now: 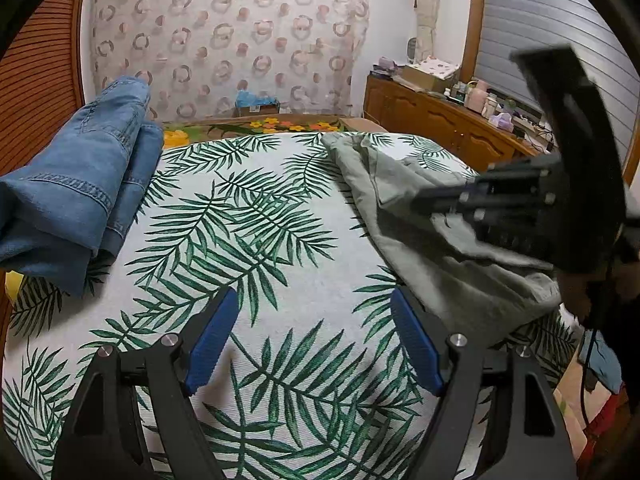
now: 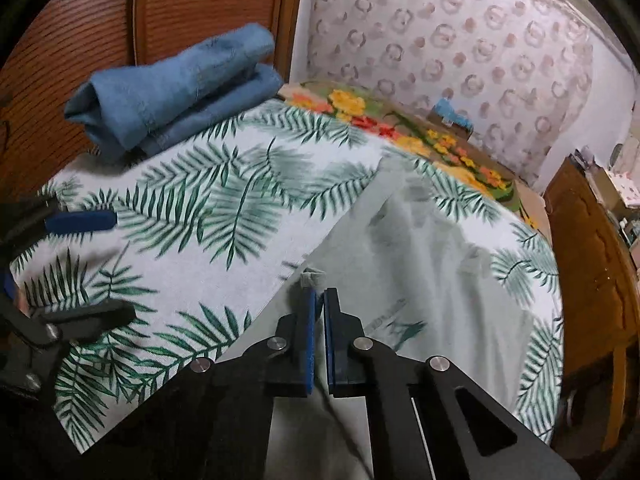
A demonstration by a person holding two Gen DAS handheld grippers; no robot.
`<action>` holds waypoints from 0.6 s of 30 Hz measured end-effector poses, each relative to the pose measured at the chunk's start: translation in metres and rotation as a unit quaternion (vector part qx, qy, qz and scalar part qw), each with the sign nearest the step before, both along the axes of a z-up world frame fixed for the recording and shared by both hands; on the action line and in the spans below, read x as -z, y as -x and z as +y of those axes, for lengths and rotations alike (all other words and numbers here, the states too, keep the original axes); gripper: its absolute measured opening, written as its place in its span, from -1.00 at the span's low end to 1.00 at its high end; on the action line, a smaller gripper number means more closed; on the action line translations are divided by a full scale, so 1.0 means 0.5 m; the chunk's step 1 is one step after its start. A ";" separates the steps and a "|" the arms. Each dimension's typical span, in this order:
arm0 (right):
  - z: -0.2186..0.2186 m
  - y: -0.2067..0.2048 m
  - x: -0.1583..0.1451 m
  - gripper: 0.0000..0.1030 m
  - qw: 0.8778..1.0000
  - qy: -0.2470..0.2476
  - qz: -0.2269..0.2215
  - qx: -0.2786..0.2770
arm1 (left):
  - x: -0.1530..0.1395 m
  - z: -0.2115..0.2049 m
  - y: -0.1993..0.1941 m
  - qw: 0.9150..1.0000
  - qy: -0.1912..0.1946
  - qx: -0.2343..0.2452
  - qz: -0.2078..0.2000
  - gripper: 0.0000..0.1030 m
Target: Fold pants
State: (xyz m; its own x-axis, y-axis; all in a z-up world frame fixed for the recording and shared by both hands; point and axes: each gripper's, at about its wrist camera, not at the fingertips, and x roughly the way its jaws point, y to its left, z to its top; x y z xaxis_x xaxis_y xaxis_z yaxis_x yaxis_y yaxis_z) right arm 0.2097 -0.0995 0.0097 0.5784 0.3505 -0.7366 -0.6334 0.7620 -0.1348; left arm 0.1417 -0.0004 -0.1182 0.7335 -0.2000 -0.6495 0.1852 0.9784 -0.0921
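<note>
1. We see a bed (image 1: 280, 208) under a woven cover printed with green palm fronds on white; a floral blanket (image 2: 404, 128) shows past its far edge.
2. The pants (image 1: 420, 216) are pale grey-green, soft and creased, lying loosely along the bed's right side and reaching toward its far right corner.
3. The right gripper (image 2: 320, 300) has its blue ribbed pads drawn almost together, and a thin fold of the pants' edge sits between them; this view is blurred, so we cannot tell how firmly it is pinched.
4. The left gripper (image 1: 312, 320) stands wide apart above bare cover near the bed's near edge, holding nothing; its right pad is just beside the pants' near edge.
5. Folded jeans (image 1: 80, 176), thick blue denim with visible stitched hems, sit stacked at the far left corner of the bed against a slatted wooden door (image 2: 192, 12).
6. Only the left view shows the right gripper's black body from the side, over the pants, plus a wooden dresser (image 1: 440, 120) crowded with small items and a grey ribbed shutter (image 1: 536, 12).
7. Only the right view shows the pinch itself, and the left gripper's pads spread at the left.
8. A curtain (image 1: 224, 40) with ring patterns hangs behind the bed.
</note>
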 end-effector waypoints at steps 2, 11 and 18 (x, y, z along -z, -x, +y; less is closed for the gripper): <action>-0.010 -0.003 -0.014 -0.94 1.000 0.001 -0.010 0.008 | 0.001 -0.007 -0.001 1.000 -0.003 0.003 0.000 0.54; -0.075 -0.015 -0.048 -0.95 0.998 -0.005 -0.058 0.038 | -0.024 -0.036 -0.018 0.999 -0.019 0.018 -0.039 0.54; -0.106 -0.032 -0.022 -0.95 0.994 -0.023 -0.095 0.054 | -0.066 -0.076 -0.073 0.995 -0.036 0.051 -0.083 0.54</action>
State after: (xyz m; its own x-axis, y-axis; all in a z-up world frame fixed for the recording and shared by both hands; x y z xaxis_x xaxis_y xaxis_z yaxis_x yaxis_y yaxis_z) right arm 0.2256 -0.1526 0.0207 0.7413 0.3106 -0.5950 -0.5146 0.8321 -0.2068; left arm 0.1783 -0.0383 -0.0850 0.8097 -0.2370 -0.5369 0.2912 0.9565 0.0169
